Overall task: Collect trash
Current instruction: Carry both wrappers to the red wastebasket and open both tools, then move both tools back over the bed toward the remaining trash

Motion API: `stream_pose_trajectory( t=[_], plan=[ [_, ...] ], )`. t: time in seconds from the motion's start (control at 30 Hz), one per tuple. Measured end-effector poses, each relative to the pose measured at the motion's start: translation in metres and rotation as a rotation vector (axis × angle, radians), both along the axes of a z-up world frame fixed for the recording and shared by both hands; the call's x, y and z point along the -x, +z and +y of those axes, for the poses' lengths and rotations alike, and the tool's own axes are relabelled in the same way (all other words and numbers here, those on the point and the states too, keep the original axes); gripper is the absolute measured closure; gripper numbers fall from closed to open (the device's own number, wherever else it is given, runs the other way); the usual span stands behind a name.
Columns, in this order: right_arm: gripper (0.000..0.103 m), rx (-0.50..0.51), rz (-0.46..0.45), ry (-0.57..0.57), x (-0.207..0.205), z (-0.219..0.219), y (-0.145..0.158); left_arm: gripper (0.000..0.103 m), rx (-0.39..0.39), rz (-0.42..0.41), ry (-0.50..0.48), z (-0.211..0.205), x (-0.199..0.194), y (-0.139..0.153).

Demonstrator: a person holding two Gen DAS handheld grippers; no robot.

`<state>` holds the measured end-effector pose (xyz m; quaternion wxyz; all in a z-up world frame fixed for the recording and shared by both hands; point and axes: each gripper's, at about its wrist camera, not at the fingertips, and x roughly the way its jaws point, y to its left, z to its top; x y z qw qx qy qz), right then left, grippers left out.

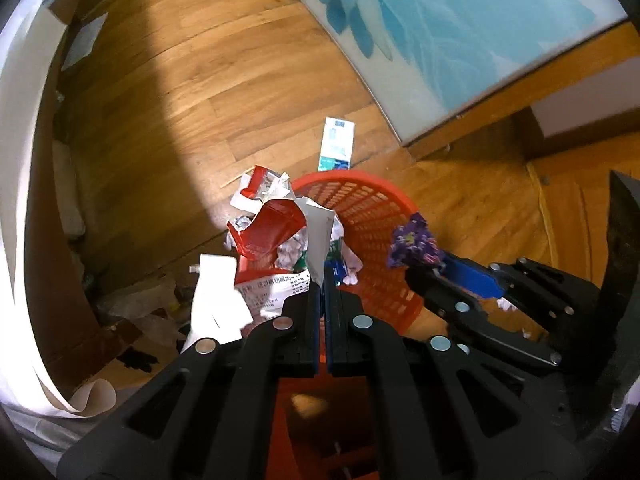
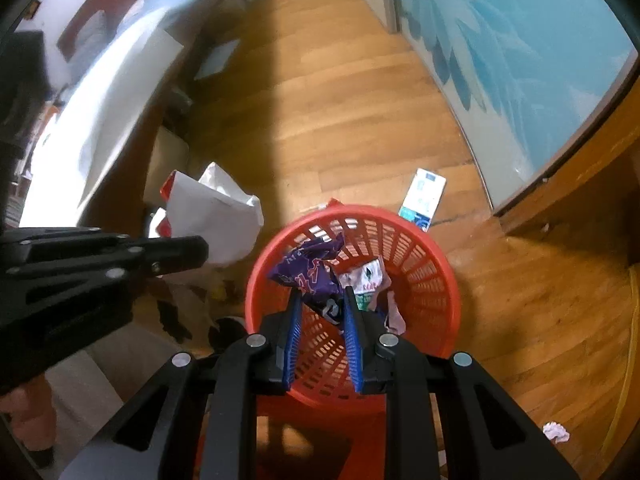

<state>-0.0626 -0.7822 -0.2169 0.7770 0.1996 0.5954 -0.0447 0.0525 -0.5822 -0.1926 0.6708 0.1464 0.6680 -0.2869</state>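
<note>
A red mesh basket stands on the wood floor with crumpled wrappers inside. My left gripper is shut on a torn red-and-white paper package, held at the basket's left rim; it shows as a white sheet in the right wrist view. My right gripper is shut on a crumpled purple wrapper above the basket's opening. A blue-and-white carton lies flat on the floor beyond the basket.
A bed with white sheets runs along the left, with clutter beneath. A blue-patterned panel stands at the right. A crumpled tissue lies on the floor at the right.
</note>
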Motion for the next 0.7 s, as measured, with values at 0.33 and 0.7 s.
stream_pose_trajectory(
  t=[0.33, 0.7],
  plan=[
    [0.042, 0.033, -0.023, -0.014, 0.005, 0.0, 0.003, 0.08, -0.014, 0.015, 0.048, 0.007, -0.003, -0.002],
    [0.042, 0.065, -0.027, -0.013, 0.007, 0.005, 0.011, 0.041, 0.041, 0.005, 0.116, 0.02, -0.006, 0.009]
  ],
)
